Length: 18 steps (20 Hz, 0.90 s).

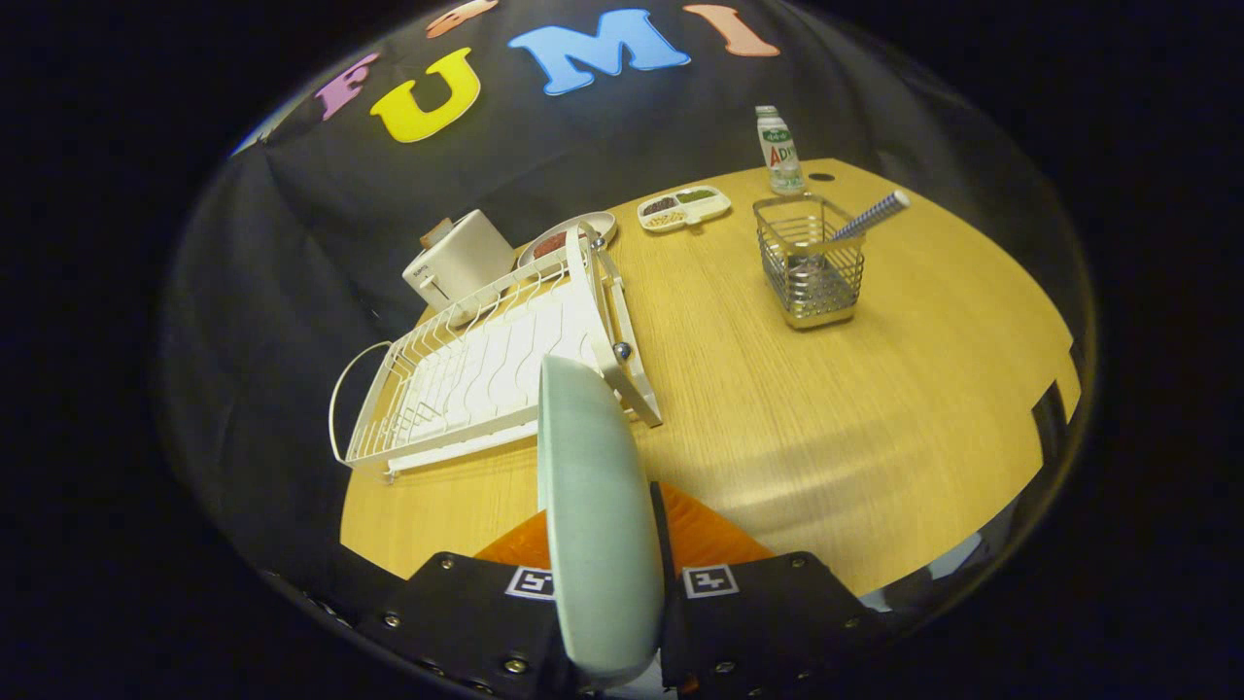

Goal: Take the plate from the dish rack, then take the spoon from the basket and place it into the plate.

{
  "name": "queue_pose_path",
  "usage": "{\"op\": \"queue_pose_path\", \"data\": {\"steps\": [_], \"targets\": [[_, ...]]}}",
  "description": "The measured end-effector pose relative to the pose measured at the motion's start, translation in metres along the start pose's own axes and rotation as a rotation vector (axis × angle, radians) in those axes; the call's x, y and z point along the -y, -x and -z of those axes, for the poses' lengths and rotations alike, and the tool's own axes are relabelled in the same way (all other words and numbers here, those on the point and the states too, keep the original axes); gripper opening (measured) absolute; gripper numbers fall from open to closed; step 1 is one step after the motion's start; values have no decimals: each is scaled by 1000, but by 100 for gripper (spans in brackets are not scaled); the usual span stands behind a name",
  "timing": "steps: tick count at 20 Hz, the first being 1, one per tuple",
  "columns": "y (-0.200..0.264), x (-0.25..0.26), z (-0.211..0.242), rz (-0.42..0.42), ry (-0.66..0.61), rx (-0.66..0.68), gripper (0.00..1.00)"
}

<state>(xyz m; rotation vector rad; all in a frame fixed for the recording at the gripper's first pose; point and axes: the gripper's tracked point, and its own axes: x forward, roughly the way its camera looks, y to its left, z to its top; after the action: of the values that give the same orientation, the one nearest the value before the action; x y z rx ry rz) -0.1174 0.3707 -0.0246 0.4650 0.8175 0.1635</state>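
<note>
**A:** Between your tongs (604,593), the pale green round plate (593,506) stands on edge, clamped from both sides, lifted clear of the white wire dish rack (466,379) near the table's left edge.

**B:** So the first step looks done?

**A:** I'd judge so; your rack sits empty. You still have to set the plate on the wooden table (826,418), then fetch the spoon.

**B:** Where is it?

**A:** In the metal wire basket (809,262) toward the far edge, its blue-and-white striped spoon handle (872,216) leaning out. Farther back, a divided white tray (683,208) holds small portions of food.
</note>
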Motion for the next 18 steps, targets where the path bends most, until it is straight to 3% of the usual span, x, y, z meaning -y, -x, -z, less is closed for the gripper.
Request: {"op": "queue_pose_path", "data": {"steps": [4,11,12,16,18], "targets": [[-18,2,16,-93,-128,-43,31],[-21,30,9,-2,-79,-28,46],[-18,35,4,15,-65,-17,53],[-3,51,-26,46,-60,80,69],[8,59,-50,56,-74,162,69]]}}
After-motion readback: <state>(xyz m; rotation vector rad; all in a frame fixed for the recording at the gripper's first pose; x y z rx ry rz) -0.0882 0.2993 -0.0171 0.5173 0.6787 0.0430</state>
